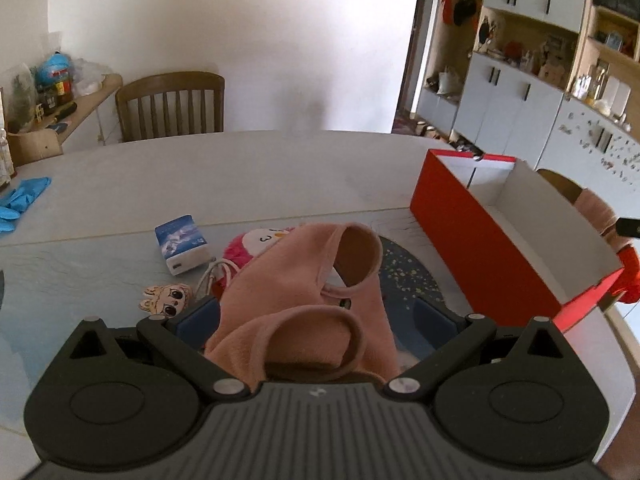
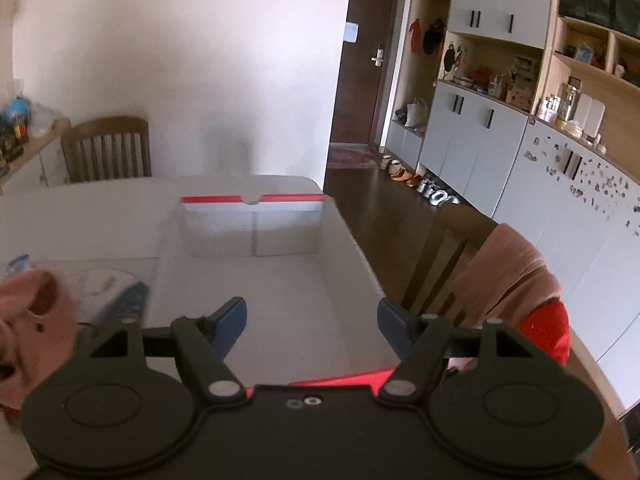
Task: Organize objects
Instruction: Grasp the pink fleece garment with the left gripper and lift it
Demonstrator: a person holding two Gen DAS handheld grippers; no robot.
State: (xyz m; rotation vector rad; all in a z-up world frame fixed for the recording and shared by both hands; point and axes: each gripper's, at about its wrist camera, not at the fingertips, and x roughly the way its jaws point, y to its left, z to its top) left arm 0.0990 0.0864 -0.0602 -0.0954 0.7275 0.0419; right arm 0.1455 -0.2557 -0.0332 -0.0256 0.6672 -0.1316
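In the left wrist view my left gripper (image 1: 316, 312) has its jaws wide apart, with a pink sock-like garment (image 1: 304, 292) draped between the blue pads; a pad (image 1: 200, 316) shows at its left. Whether the garment is gripped or only resting there is unclear. Under it lie a pink plush toy (image 1: 256, 242), a blue-and-white box (image 1: 182, 244), a white cable (image 1: 214, 276) and a cartoon bunny tag (image 1: 168, 298). The red box (image 1: 480, 232) with a white inside stands open at right. My right gripper (image 2: 312, 316) is open and empty over the red box (image 2: 256, 236).
A dark speckled round mat (image 1: 412, 276) lies under the items. Blue gloves (image 1: 22, 196) lie at the table's far left. Wooden chairs stand behind the table (image 1: 172, 106) and at its right (image 2: 448, 256), the latter draped with pink and red cloth (image 2: 516, 280). Cabinets line the right wall.
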